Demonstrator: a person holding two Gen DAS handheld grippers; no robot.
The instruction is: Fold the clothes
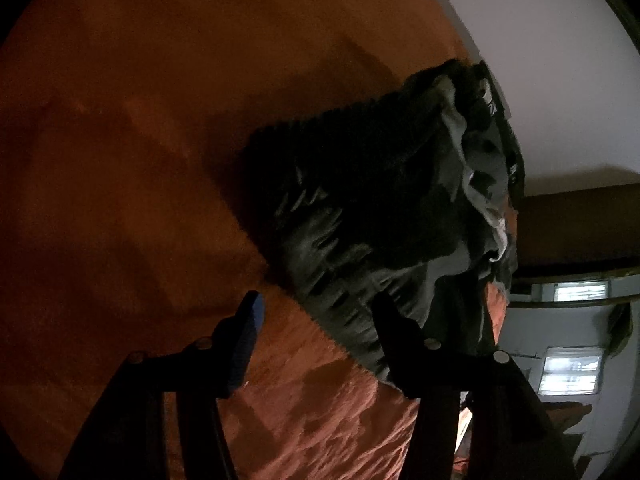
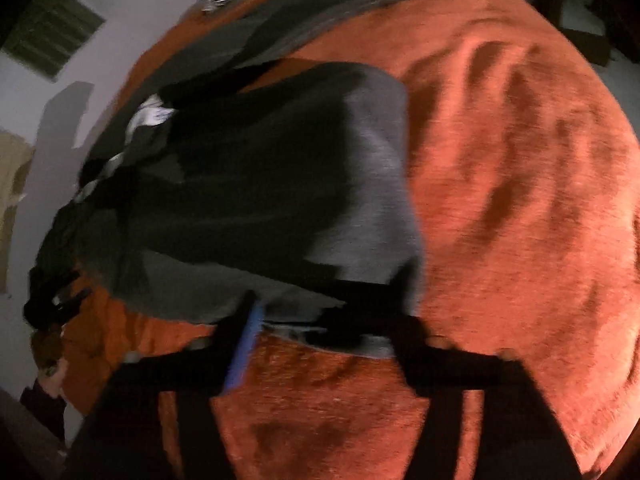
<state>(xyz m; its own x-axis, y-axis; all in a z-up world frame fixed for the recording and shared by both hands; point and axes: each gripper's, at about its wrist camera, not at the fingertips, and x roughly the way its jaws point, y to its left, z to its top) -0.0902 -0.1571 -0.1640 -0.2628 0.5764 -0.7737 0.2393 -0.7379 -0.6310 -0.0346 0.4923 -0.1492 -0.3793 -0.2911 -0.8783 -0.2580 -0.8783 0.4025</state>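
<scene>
A: Status?
B: Dark garment (image 2: 256, 184) lies bunched, partly folded, at 10 o'clock on the orange blanket (image 2: 520, 200). Left gripper (image 1: 316, 316) and right gripper (image 2: 324, 312) both spread, holding nothing.
A: Left?
B: Final folds, I'd judge.

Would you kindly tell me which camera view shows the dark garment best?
The left wrist view: the dark garment is sharper there, showing its ribbed edge and grey folds on the orange blanket. The right wrist view shows more of its spread, but it is motion-blurred.
</scene>
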